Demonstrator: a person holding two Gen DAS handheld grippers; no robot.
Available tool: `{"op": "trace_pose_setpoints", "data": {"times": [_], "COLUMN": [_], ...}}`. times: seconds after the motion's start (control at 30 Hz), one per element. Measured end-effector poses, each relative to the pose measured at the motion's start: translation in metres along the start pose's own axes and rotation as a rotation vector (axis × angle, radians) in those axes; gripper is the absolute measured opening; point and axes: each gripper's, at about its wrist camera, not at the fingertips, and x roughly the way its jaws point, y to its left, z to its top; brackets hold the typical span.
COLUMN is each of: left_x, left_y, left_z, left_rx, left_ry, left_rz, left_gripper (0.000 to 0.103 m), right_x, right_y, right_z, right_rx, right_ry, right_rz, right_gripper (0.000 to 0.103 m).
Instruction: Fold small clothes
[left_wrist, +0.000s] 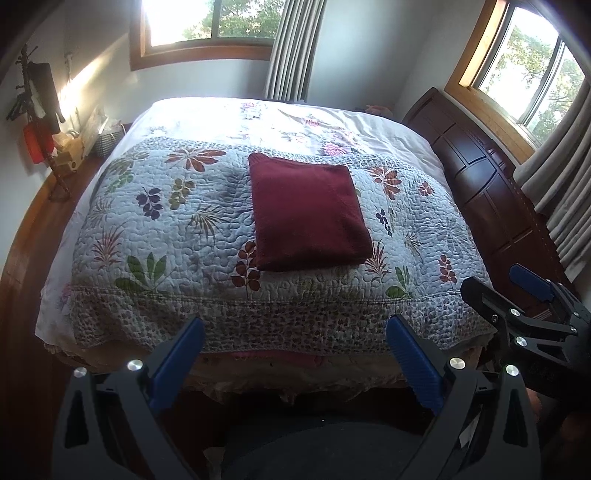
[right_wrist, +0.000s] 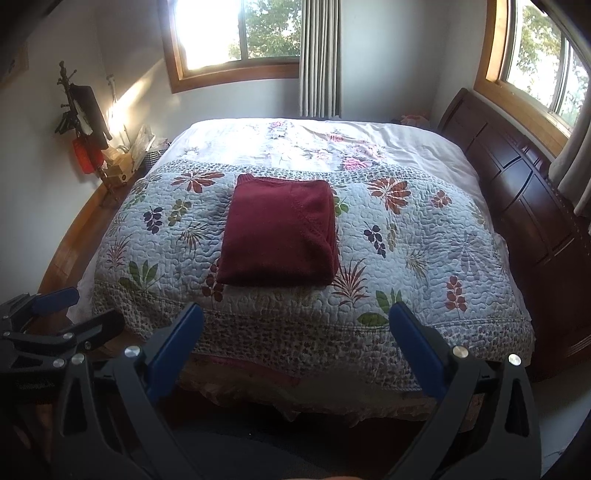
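A dark red garment lies folded into a neat rectangle on the middle of the floral quilt covering the bed. My left gripper is open, held back from the bed's near edge, with nothing between its blue pads. My right gripper is open too, likewise short of the bed and holding nothing. Each shows in the other's view: the right gripper at the right side, the left gripper at the left side. Neither touches the garment.
A dark wooden headboard runs along the bed's right side under a curtained window. A coat stand and boxes of clutter stand by the left wall. Wooden floor borders the bed on the left.
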Motion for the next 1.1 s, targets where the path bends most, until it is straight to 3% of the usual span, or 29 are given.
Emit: {"op": "trace_pose_setpoints", "data": {"times": [1.1], "left_x": [0.013], "left_y": [0.004], "left_z": [0.014], "left_rx": [-0.013], "left_ry": [0.002], "left_rz": [-0.001], "left_gripper": [0.099], "right_x": [0.009], "right_y": [-0.003], "right_z": [0.015], "right_rx": [0.003], "right_ry": [0.005], "right_rz": [0.007], "right_gripper": [0.100]}}
